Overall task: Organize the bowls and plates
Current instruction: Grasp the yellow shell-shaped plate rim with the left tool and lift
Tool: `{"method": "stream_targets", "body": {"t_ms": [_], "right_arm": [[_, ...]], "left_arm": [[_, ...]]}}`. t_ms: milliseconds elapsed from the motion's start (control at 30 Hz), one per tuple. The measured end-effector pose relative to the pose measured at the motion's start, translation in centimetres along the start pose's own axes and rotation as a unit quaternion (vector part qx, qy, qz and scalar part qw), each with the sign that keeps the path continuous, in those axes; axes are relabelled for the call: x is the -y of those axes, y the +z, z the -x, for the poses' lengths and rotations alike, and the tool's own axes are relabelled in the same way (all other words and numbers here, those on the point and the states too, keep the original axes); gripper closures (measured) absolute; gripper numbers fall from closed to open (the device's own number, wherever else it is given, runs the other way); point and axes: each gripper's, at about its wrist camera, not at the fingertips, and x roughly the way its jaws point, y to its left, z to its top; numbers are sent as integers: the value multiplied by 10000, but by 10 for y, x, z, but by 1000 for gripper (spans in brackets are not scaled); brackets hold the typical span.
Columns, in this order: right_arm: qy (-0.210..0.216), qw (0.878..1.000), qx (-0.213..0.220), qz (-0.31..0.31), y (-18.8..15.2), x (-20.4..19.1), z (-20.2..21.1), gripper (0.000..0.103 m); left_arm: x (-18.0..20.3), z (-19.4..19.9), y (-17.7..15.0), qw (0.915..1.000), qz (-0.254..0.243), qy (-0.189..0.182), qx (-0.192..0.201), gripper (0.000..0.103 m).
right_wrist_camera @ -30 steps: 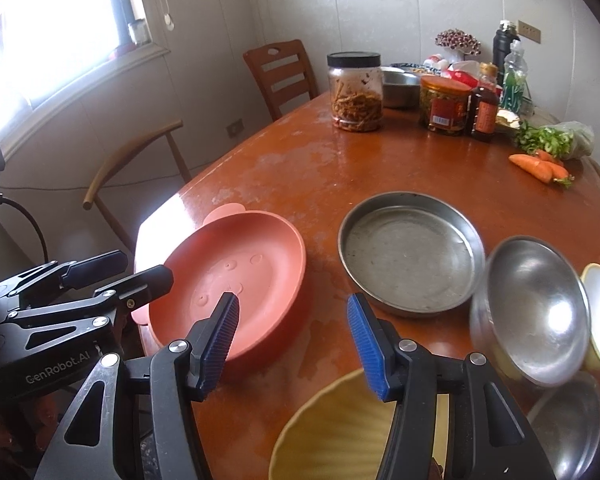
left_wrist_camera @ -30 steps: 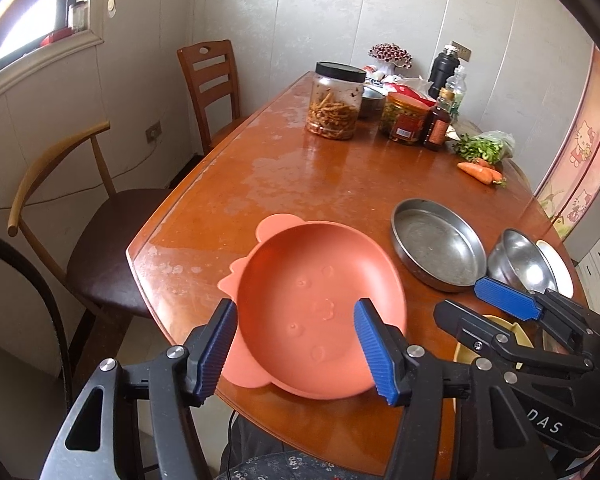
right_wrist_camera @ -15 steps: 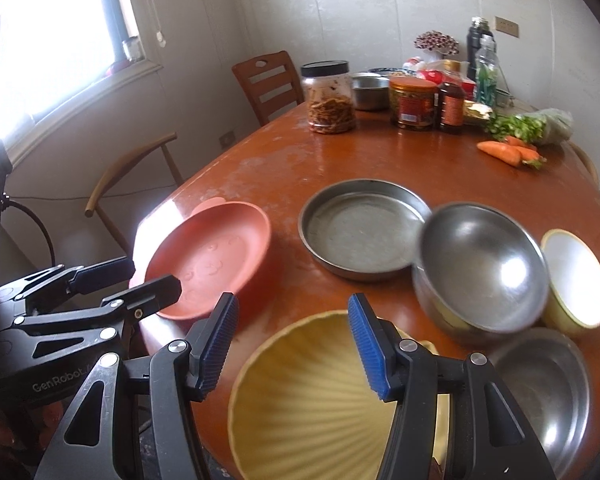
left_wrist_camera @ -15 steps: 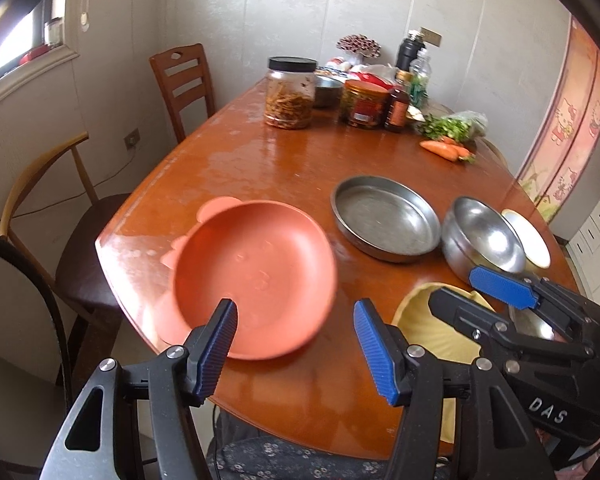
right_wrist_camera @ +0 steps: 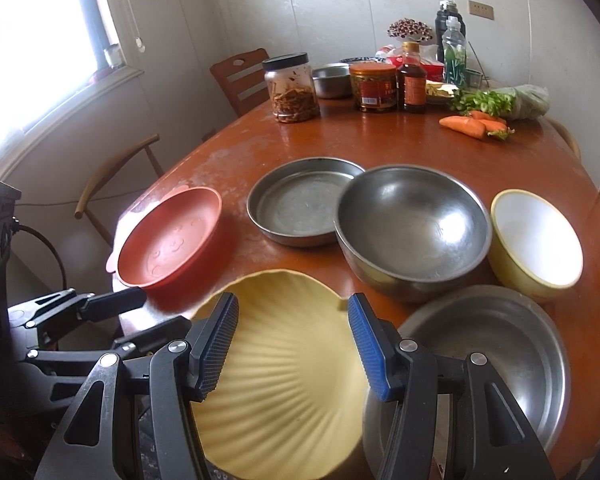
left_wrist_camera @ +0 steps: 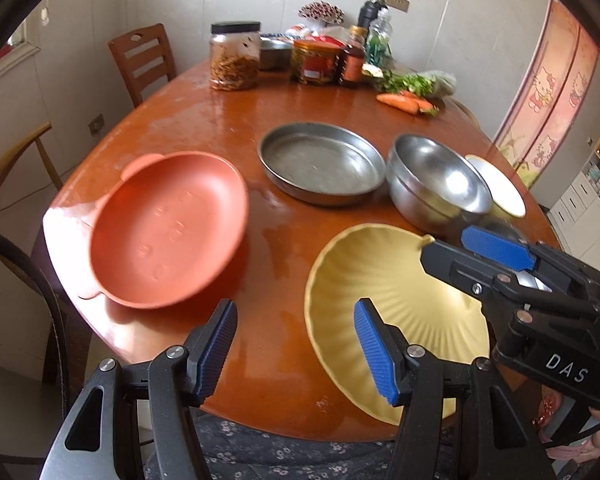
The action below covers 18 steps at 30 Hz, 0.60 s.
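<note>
The wooden desk (right_wrist_camera: 400,140) carries all the dishes near its front edge. The yellow shell-shaped plate (right_wrist_camera: 284,368) lies at the front, and it hangs a little over the desk edge. On its left rests the orange bear-shaped plate (left_wrist_camera: 168,228), well apart from it. Behind the yellow plate stands the round steel pan (right_wrist_camera: 300,204), and the deep steel bowl (right_wrist_camera: 412,224) touches the pan on its right side. A flat steel plate (right_wrist_camera: 496,352) lies just beside the yellow plate on the right, and the small yellow bowl (right_wrist_camera: 536,236) with a white inside stands behind it. The left claw (left_wrist_camera: 296,348) hangs over the front desk edge with its 2 fingers apart and nothing between them. The right claw (right_wrist_camera: 292,344) hangs above the yellow plate, also spread and holding nothing.
</note>
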Motion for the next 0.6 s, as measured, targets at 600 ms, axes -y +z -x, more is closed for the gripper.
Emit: {"method": "stream_targets", "body": {"t_ms": [600], "right_arm": [[34,9999,-122,-37,-2,9,-10,44]], "left_arm": [[19,-33,-5,9981,-245,-56,-559,47]]}}
